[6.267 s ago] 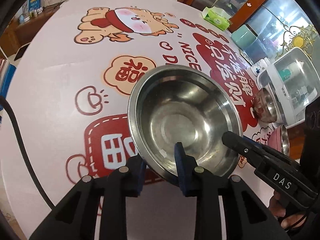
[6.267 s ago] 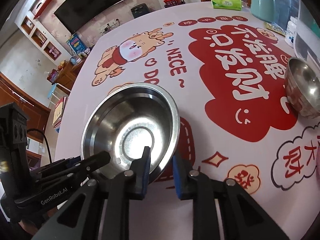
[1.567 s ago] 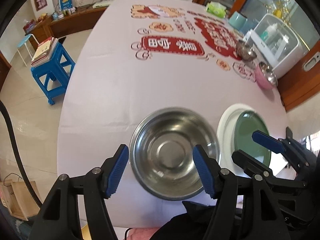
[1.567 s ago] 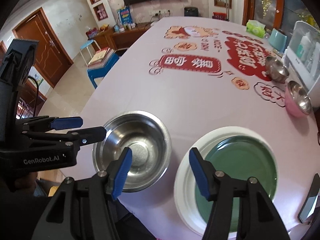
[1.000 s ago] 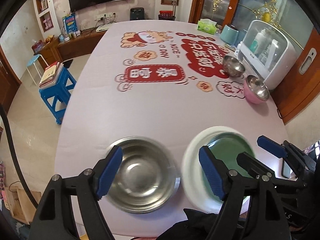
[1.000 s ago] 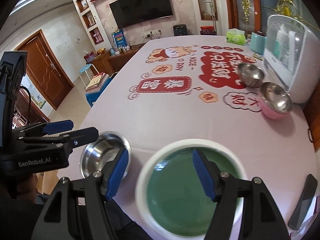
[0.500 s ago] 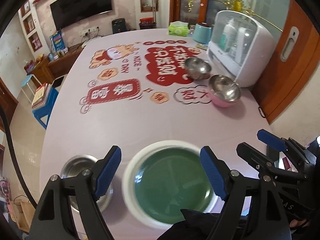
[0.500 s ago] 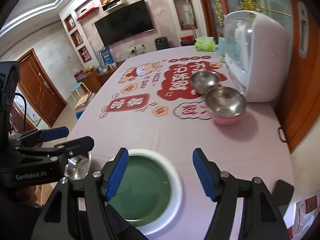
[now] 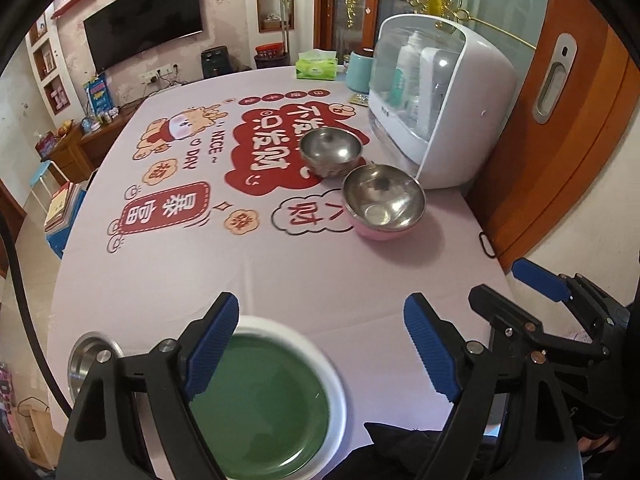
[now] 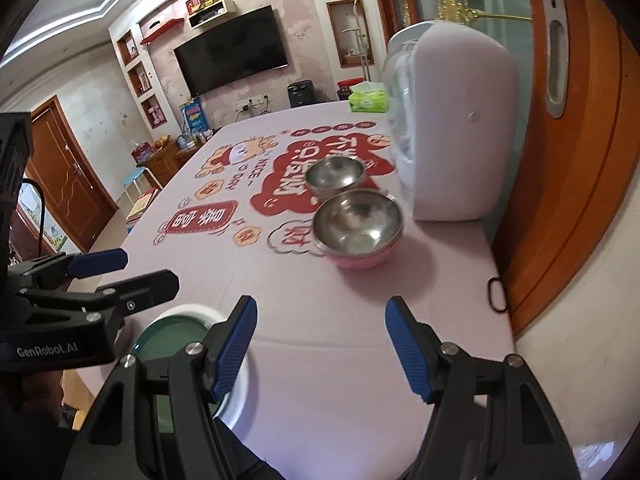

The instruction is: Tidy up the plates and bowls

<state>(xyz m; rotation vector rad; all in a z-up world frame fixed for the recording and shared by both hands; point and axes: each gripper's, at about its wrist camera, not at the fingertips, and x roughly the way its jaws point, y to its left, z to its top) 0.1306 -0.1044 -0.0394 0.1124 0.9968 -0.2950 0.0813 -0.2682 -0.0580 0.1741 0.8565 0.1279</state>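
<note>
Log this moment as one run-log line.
left claw: open, empty | right claw: open, empty | green plate: near edge | pink bowl, steel bowl: by white cabinet

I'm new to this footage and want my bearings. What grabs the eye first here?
The pink tablecloth with big red cartoon prints fills the scene. On its far right side, two steel bowls, a plain one and a pink-sided one, stand beside a white domed cabinet. At the near edge lies a green plate with a white rim, with both open grippers, left and right, above the table.
</note>
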